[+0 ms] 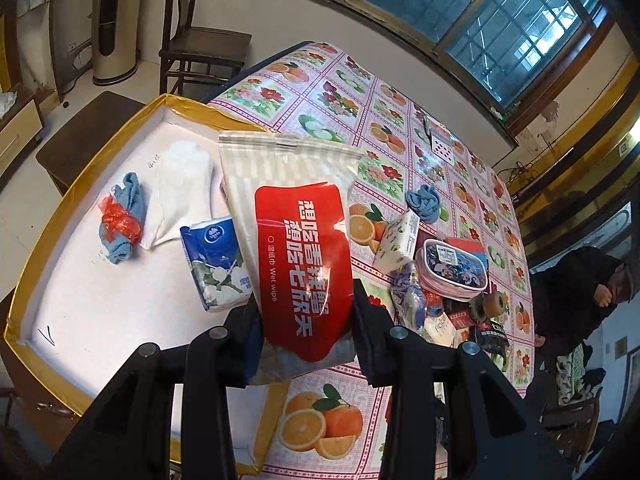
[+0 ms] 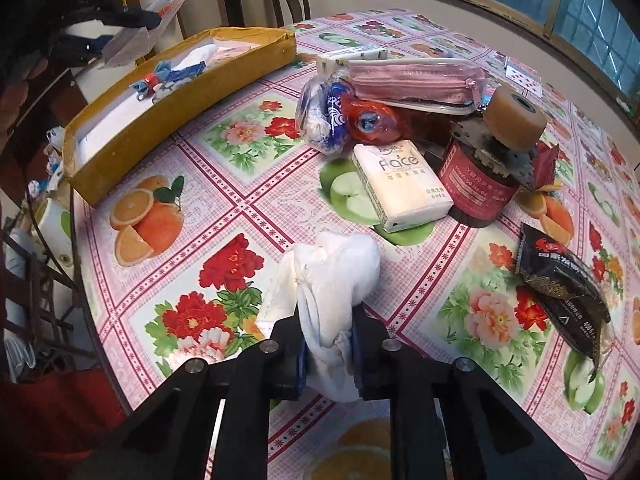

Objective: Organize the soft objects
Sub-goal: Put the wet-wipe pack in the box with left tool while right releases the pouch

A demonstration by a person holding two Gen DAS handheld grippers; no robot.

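The surface [image 2: 256, 204] is the biggest thing, and it wears a cloth with oranges, apples and flowers. At about 10 o'clock in the right wrist view sits a long yellow tray [image 2: 188, 92] with a white floor, near the edge of the surface. In the left wrist view the tray [image 1: 80, 184] fills the 9 o'clock side. Inside it lie a white cloth [image 1: 182, 192], a blue rag with red wrap [image 1: 122, 220] and a blue tissue pack [image 1: 214, 264], all close together.

The left tool [image 1: 304, 332] is closed on the bottom end of a wet wipe pack [image 1: 296, 248]. The pack is held up over the near edge of the tray. Its long side runs from 6 o'clock up to 12 o'clock, and its striped top end points away from the camera. The red label faces the camera.

The right tool [image 2: 330, 356] is squeezed tight on a white sock [image 2: 332, 280]. The sock is bunched up. It runs from the tool at 6 o'clock up toward 12 o'clock, above the flower cloth.

Past the sock, toward 1 o'clock, a pile rests on the surface. It has a pink pouch [image 2: 416, 80], a white tissue pack [image 2: 400, 184], a red tin [image 2: 476, 184] with a brown wheel [image 2: 516, 116] on top, and a black packet [image 2: 564, 284] at 3 o'clock.
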